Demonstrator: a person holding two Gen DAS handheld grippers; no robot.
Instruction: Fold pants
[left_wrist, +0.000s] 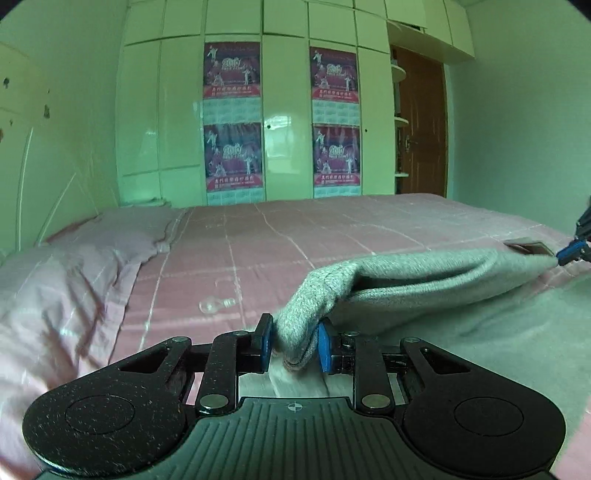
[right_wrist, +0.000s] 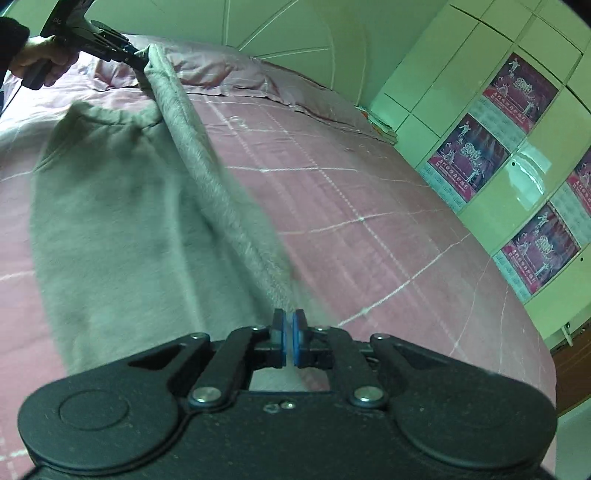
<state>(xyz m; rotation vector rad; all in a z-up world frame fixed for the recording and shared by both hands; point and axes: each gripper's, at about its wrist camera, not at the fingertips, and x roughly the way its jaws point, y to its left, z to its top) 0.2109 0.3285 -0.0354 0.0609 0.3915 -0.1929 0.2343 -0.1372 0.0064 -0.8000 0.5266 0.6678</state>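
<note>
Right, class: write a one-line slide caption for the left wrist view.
Left gripper pinches grey pants above a pink bed, right gripper holding the far end.

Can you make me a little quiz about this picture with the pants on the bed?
1. True or false: both tongs are pinching the grey pants.
2. What colour is the bedspread under the pants? A) blue B) pink C) yellow
3. Fill in: the pictures on the cupboard doors are ______.

Key:
1. True. The left tongs are shut on a bunched edge, and the right tongs are shut on a thin edge, so the cloth hangs stretched between them above the bed.
2. B, pink with pale lines.
3. Posters, four of them in the left view.
</note>
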